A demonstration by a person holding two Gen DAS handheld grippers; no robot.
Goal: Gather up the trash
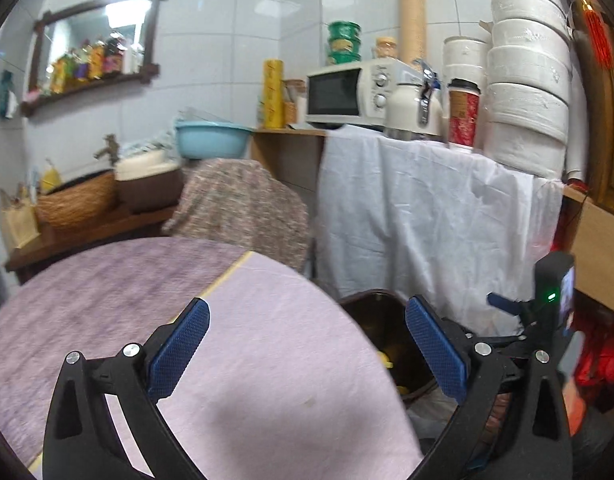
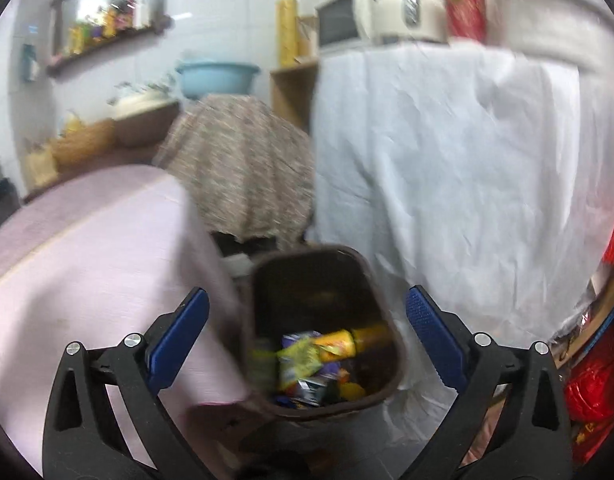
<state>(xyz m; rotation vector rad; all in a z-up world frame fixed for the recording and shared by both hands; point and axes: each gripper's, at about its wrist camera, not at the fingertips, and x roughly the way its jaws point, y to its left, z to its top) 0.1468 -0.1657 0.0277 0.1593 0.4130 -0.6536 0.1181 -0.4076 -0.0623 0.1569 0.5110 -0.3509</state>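
A dark brown trash bin point(image 2: 323, 276) stands on the floor beside the table and holds several colourful wrappers and a yellow can point(image 2: 335, 346). My right gripper point(image 2: 307, 328) is open and empty, directly above the bin's opening. My left gripper point(image 1: 307, 336) is open and empty, over the pink tablecloth point(image 1: 267, 320) near the table's right edge. In the left wrist view the bin point(image 1: 381, 332) shows partly, past the table edge, with the right gripper's body point(image 1: 547, 312) beyond it.
A white cloth point(image 1: 427, 208) drapes a counter with a microwave point(image 1: 347, 92), a kettle point(image 1: 411, 108), a red cup point(image 1: 463, 112) and stacked paper rolls point(image 1: 527, 80). A patterned cloth point(image 1: 243, 200) covers something behind the table. Baskets point(image 1: 79, 204) and a blue basin point(image 1: 211, 138) sit at left.
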